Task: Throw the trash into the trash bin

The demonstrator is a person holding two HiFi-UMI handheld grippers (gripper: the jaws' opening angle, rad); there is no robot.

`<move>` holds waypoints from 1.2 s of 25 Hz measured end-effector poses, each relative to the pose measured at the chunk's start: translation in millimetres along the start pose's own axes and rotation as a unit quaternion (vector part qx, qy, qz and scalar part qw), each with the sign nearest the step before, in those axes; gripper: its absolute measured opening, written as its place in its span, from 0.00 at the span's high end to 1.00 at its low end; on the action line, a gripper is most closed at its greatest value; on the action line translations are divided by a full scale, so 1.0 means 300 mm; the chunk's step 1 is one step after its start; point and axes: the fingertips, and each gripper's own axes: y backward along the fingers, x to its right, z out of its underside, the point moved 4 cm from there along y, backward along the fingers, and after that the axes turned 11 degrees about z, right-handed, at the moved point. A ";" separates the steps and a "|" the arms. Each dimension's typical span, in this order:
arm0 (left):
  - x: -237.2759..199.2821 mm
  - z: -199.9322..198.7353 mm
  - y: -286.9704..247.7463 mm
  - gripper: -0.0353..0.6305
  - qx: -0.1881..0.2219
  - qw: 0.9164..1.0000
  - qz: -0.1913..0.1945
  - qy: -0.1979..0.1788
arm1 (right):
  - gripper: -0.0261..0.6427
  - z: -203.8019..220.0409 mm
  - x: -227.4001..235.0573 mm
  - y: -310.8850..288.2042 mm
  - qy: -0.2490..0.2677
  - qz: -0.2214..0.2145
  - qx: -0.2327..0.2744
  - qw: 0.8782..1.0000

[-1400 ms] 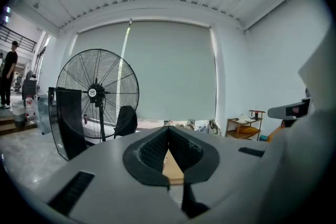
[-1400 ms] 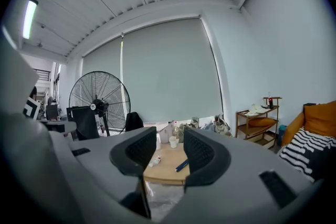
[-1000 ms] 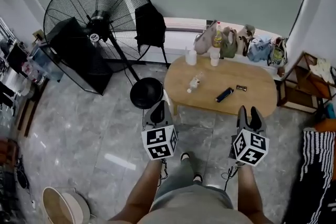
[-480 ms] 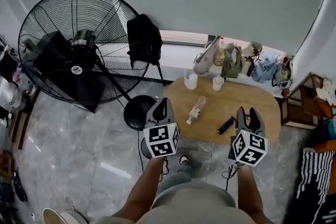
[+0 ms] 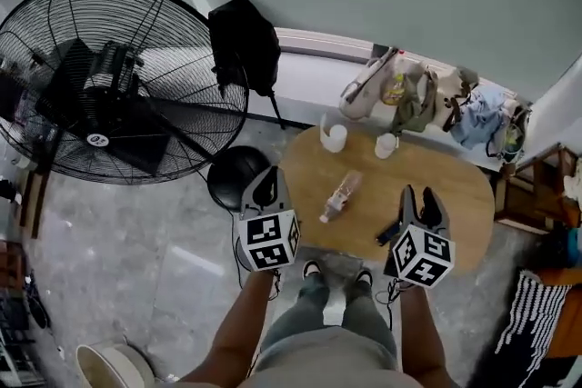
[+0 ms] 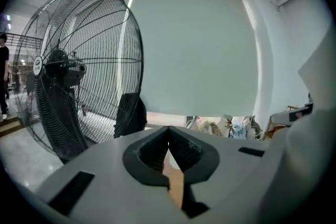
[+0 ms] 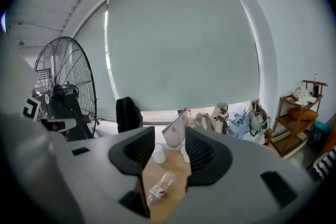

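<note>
A crushed clear plastic bottle (image 5: 339, 195) lies on the oval wooden table (image 5: 446, 182); the right gripper view shows the bottle (image 7: 159, 188) between the jaws, further off. A small dark object (image 5: 388, 233) lies by the table's near edge, half hidden behind my right gripper (image 5: 419, 195). That gripper (image 7: 170, 139) hangs open over the near edge, its jaws having just opened a little, nothing between them. My left gripper (image 5: 270, 174) hovers at the table's left end, its tips (image 6: 168, 128) touching, holding nothing. A beige trash bin (image 5: 107, 365) stands on the floor, lower left.
Two white cups (image 5: 335, 138) (image 5: 386, 145) stand at the table's far side. Bags (image 5: 409, 91) line the window ledge. A big black floor fan (image 5: 100, 95) and its round base (image 5: 232, 175) stand left, a black backpack (image 5: 244, 45) behind. A wooden shelf (image 5: 536, 195) is at the right.
Both grippers have advanced toward the table and now reach its near edge; the table and bottle look closer. The fan has slid left in view.
</note>
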 end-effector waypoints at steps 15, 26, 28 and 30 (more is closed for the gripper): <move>-0.219 0.719 -0.051 0.92 -0.121 0.991 -0.052 0.037 | 0.68 0.665 -0.200 -0.257 -0.013 -0.048 -0.153 0.987; -0.356 1.083 -0.102 0.92 -0.180 0.983 -0.025 0.024 | 0.69 1.115 -0.327 -0.294 -0.045 -0.015 -0.224 0.973; -0.391 1.101 -0.121 0.92 -0.189 0.982 -0.018 0.013 | 0.69 1.153 -0.358 -0.304 -0.045 -0.012 -0.233 0.971; -0.428 1.110 -0.149 0.92 -0.196 0.981 -0.010 0.000 | 0.69 1.191 -0.385 -0.315 -0.047 -0.006 -0.242 0.969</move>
